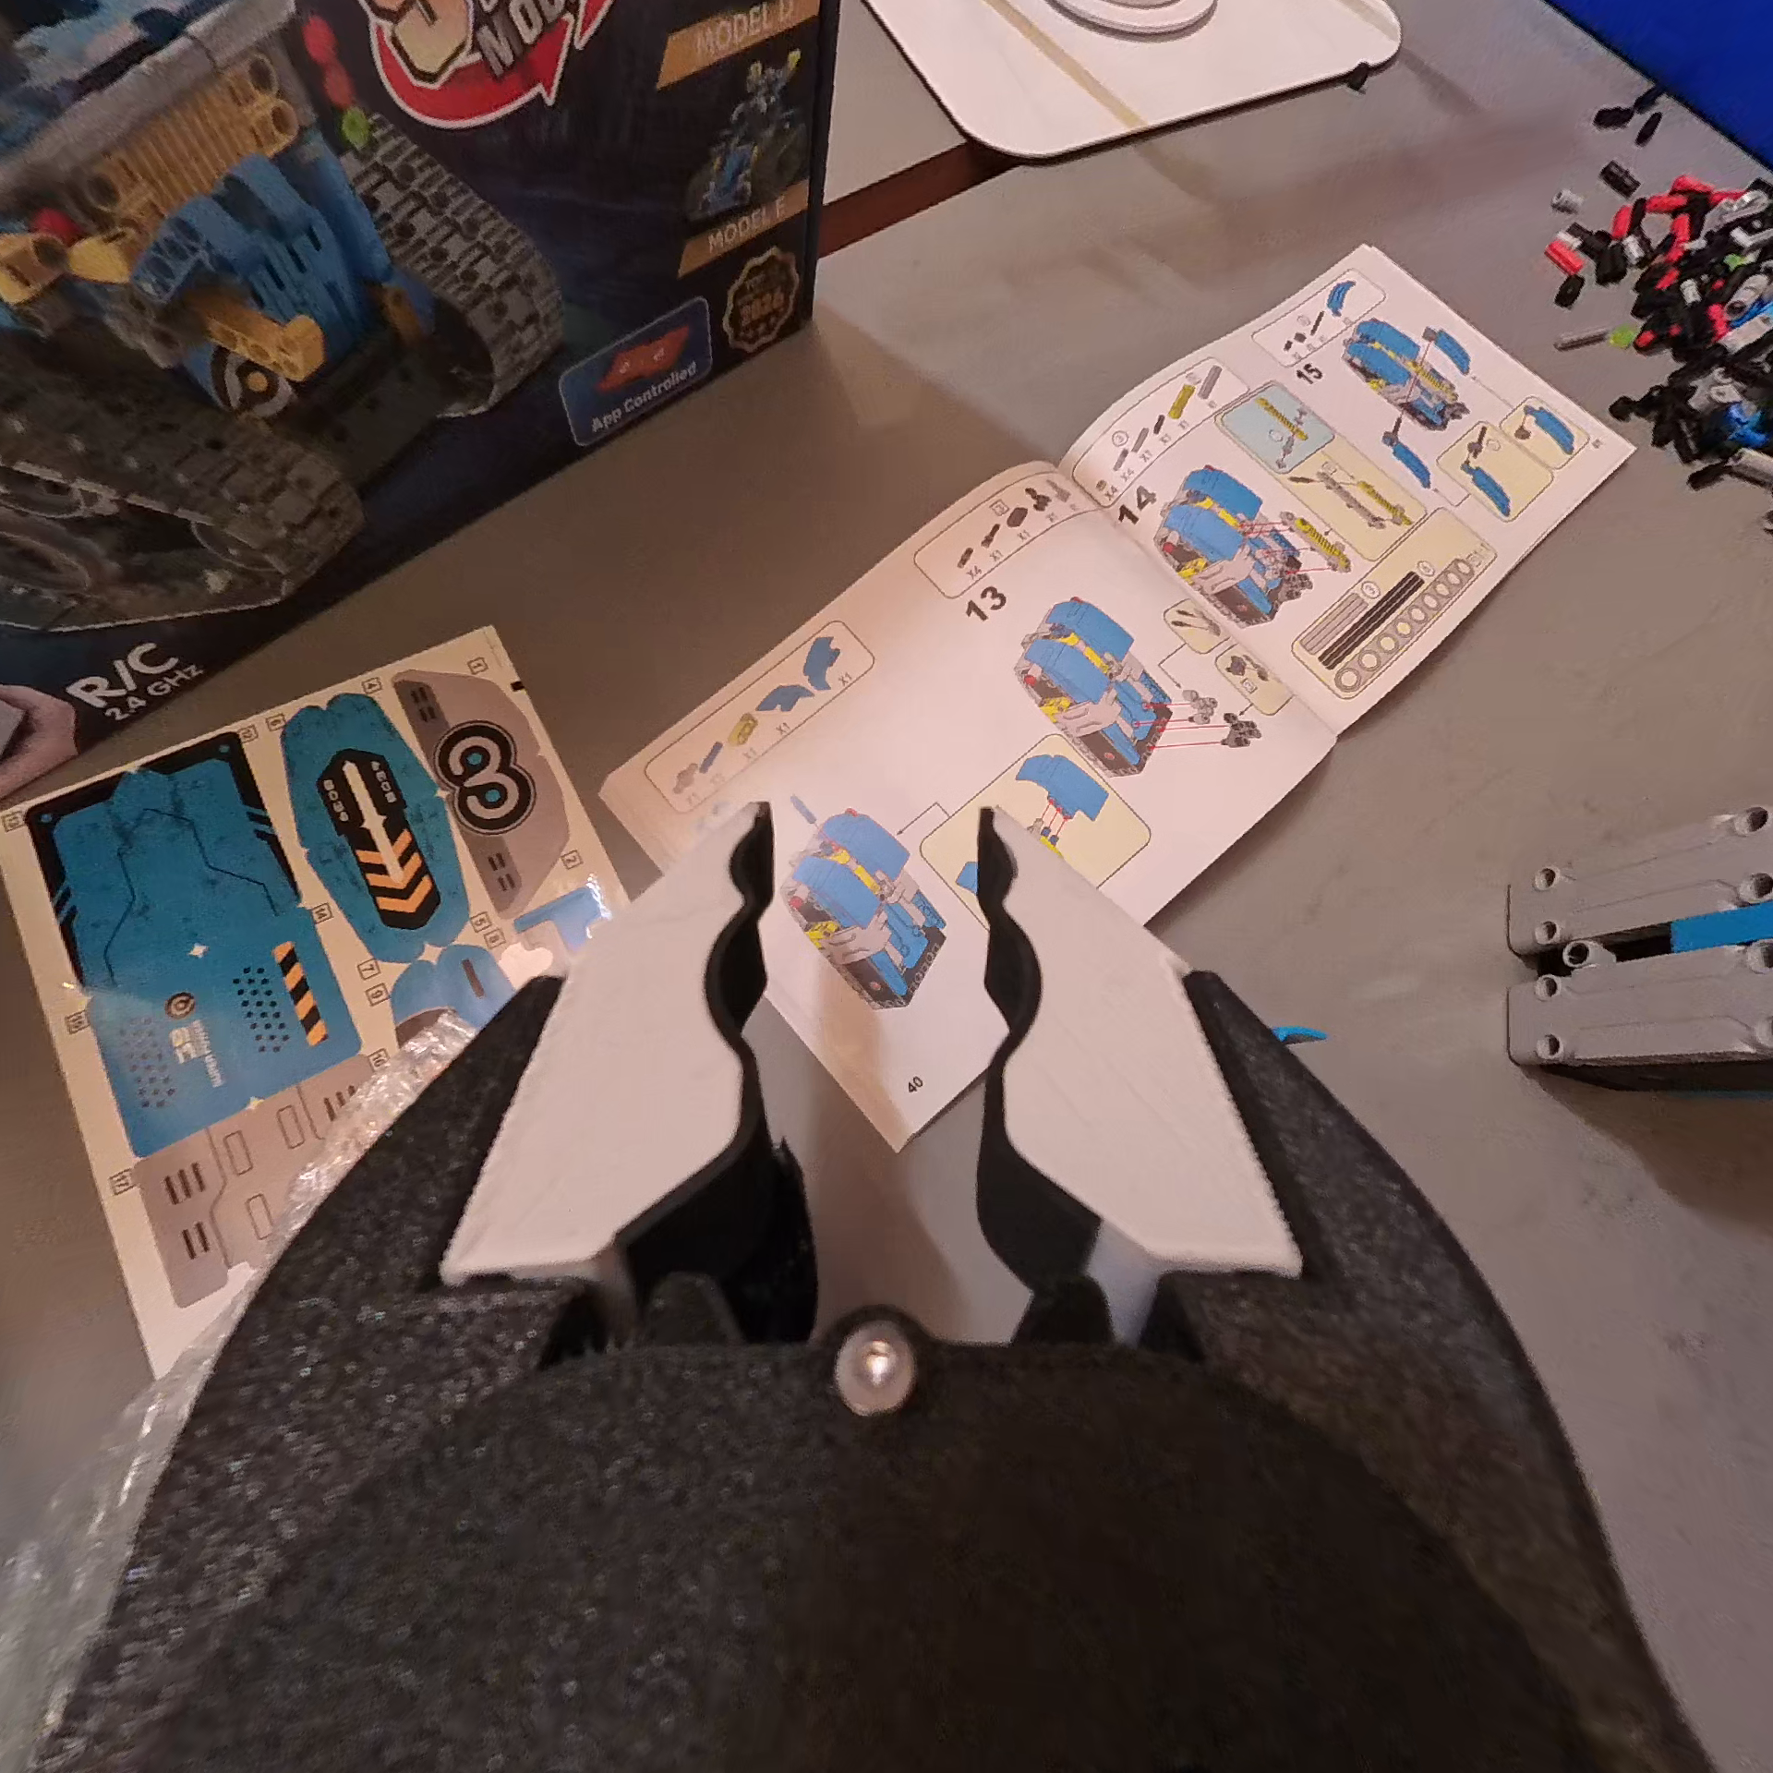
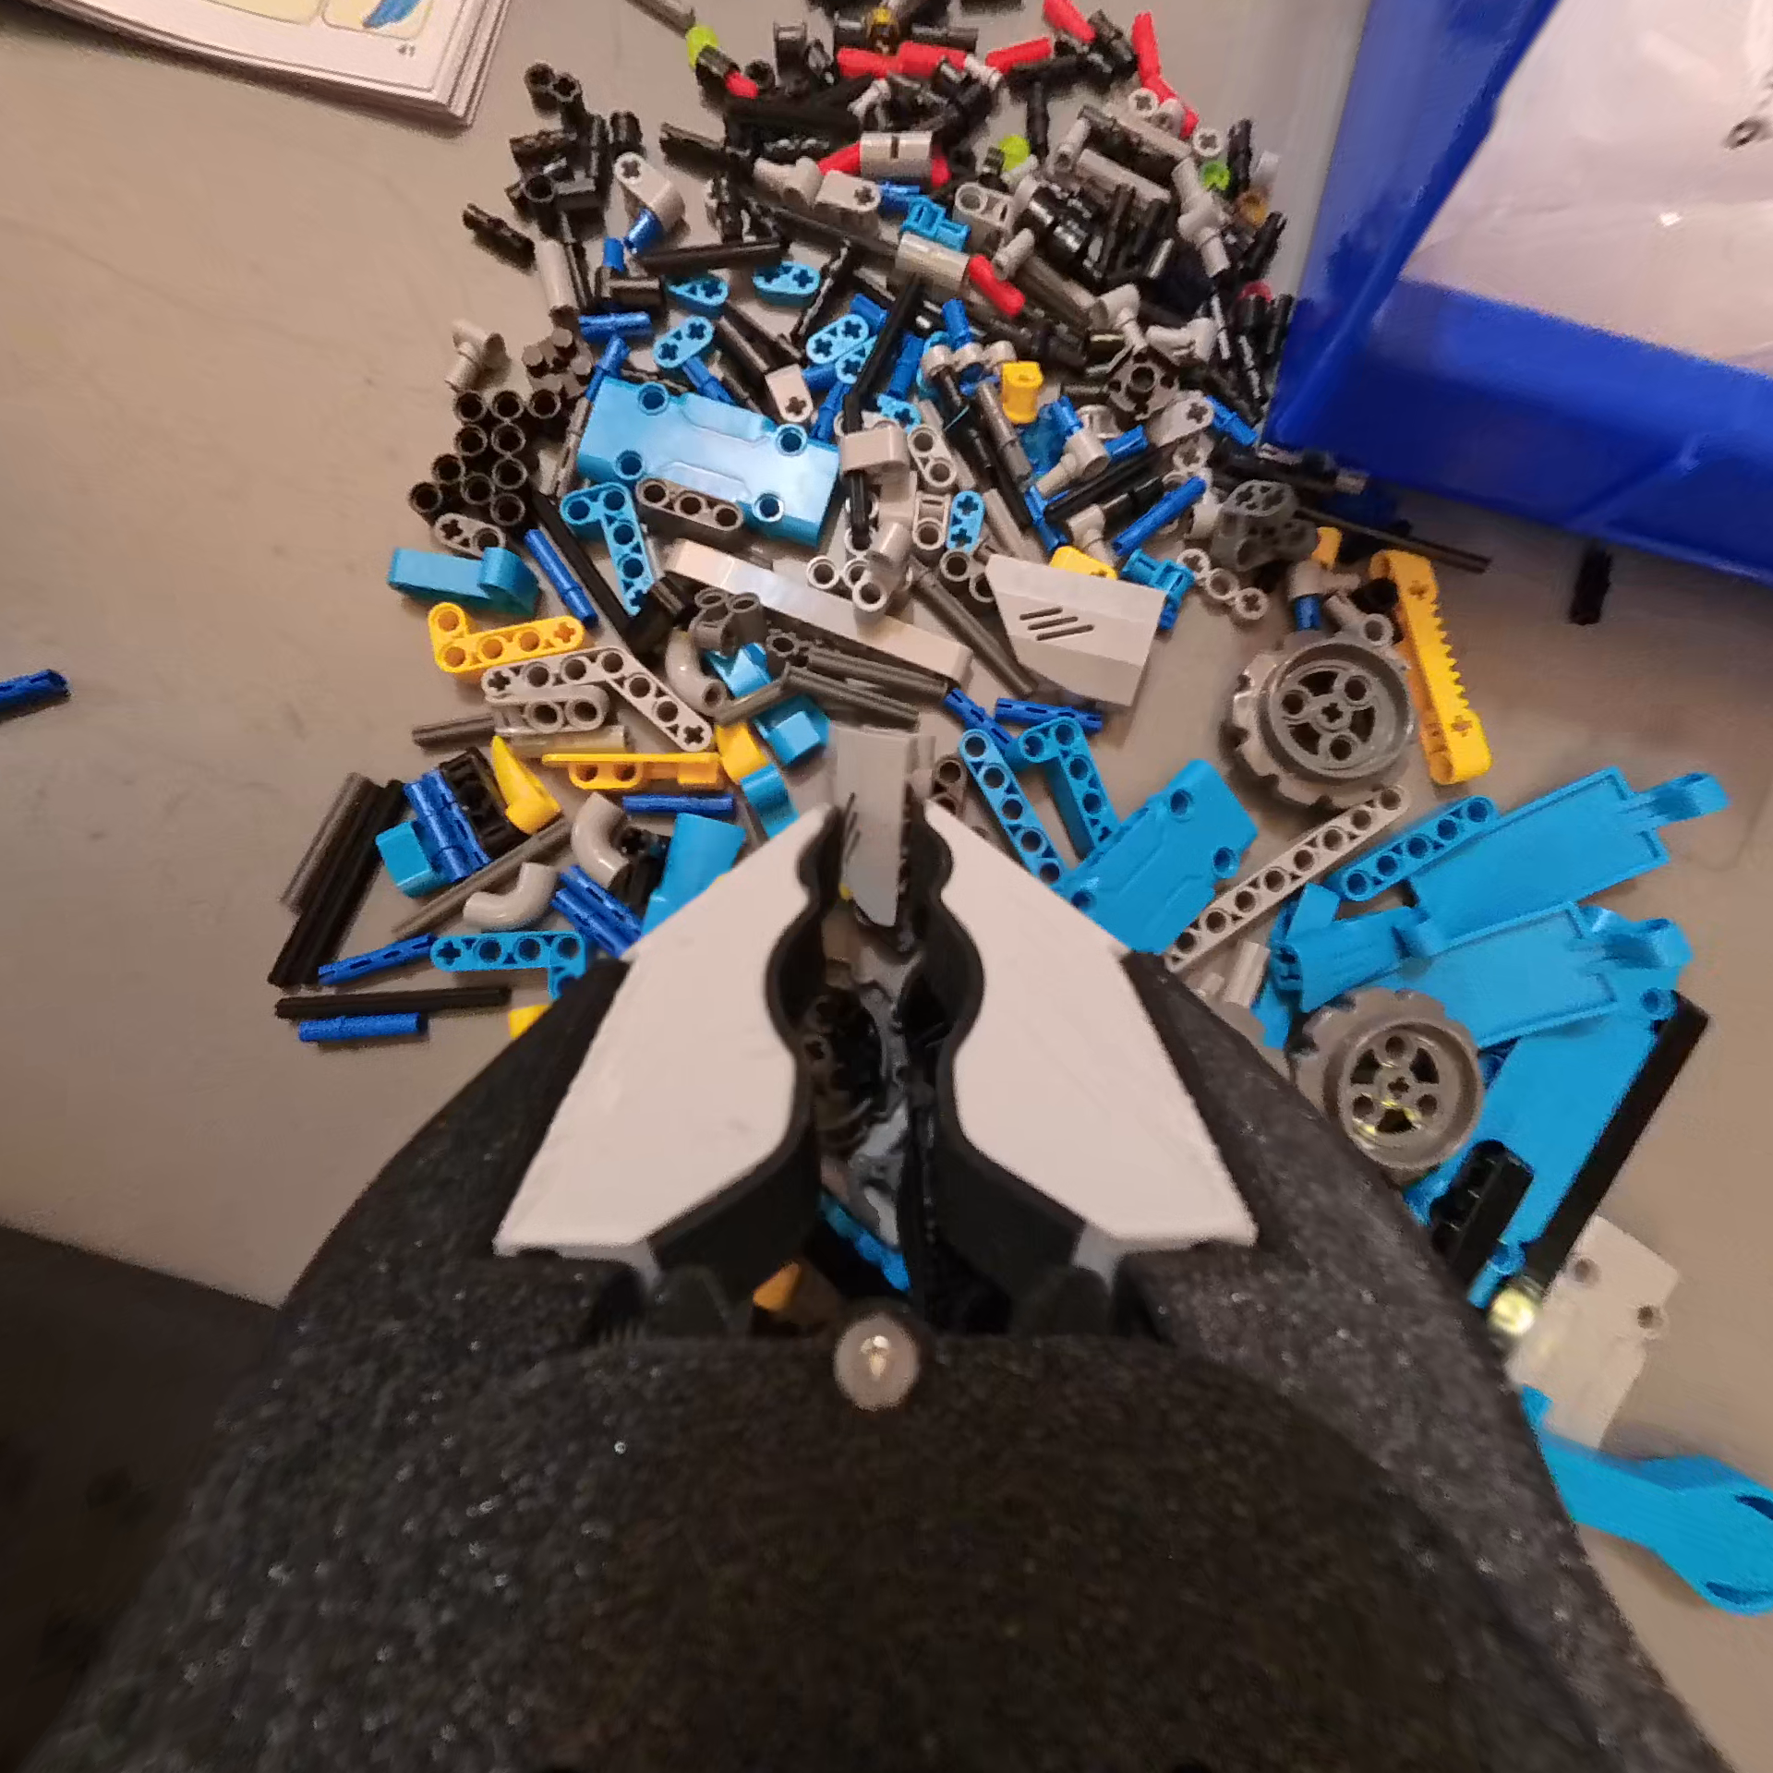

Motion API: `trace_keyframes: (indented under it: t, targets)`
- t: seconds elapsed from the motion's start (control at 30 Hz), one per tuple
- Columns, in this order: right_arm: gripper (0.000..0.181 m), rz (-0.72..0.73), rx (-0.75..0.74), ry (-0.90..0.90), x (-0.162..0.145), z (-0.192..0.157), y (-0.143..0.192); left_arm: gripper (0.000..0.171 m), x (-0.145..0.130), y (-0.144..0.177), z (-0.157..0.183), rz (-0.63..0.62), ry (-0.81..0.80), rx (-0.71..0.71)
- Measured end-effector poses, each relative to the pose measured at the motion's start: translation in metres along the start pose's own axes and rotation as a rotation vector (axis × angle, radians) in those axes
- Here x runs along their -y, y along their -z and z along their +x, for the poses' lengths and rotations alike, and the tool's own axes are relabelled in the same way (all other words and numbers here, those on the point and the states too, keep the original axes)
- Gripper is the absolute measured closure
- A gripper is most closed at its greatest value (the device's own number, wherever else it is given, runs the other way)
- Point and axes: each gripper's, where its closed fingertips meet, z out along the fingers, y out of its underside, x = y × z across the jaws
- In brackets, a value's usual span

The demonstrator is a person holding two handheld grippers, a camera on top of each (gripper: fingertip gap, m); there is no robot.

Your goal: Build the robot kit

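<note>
Left gripper (image 1: 875, 825): jaws parted, nothing between them, hovering over the near page of the open instruction booklet (image 1: 1132, 662). To its left lies a sticker sheet (image 1: 259, 911); behind that stands the printed kit box (image 1: 384, 288). To its right sits a grey beam assembly (image 1: 1650, 969) on the grey table (image 1: 1391, 1199).

Right gripper (image 2: 878, 815): jaws closed on a grey panel piece (image 2: 875, 825), above the loose parts pile (image 2: 863, 460). A blue bin (image 2: 1535, 384) stands at far right.
</note>
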Motion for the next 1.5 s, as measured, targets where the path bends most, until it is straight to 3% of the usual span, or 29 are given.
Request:
trace_keyframes:
  t: [0.13, 0.23, 0.63, 0.77, 1.0, 1.2, 1.37, 1.43, 1.5]
  targets:
    - [0.172, 0.054, -0.115, -0.006, 0.005, 0.029, 0.027, 0.129, 0.002, 0.002, 0.001, 0.008, -0.018, 0.007]
    - [0.175, 0.104, -0.103, -0.072, 0.008, 0.037, 0.04, 0.129, 0.003, 0.003, 0.002, 0.011, -0.02, 0.005]
    - [0.171, -0.006, -0.163, -0.082, -0.01, 0.048, 0.025, 0.129, 0.001, 0.003, 0.0, 0.003, -0.029, 0.013]
    - [0.159, 0.087, -0.091, -0.085, 0.02, 0.033, 0.025, 0.129, 0.002, 0.004, 0.0, 0.005, -0.03, 0.014]
    - [0.154, 0.038, 0.04, -0.022, 0.039, -0.006, -0.024, 0.129, 0.002, 0.005, -0.002, 0.008, -0.028, 0.015]
    - [0.181, 0.019, 0.003, -0.051, 0.038, 0.004, -0.026, 0.129, -0.002, 0.001, -0.003, -0.002, -0.021, 0.012]
    - [0.181, 0.017, -0.035, -0.111, 0.03, 0.029, -0.009, 0.129, -0.003, 0.0, -0.003, -0.007, -0.025, 0.012]
    - [0.169, 0.053, -0.034, -0.136, 0.037, 0.032, -0.009, 0.129, -0.003, 0.001, -0.004, -0.005, -0.025, 0.014]
    - [0.14, 0.058, -0.073, -0.128, 0.043, 0.038, -0.015, 0.129, -0.002, 0.001, -0.004, -0.004, -0.025, 0.015]
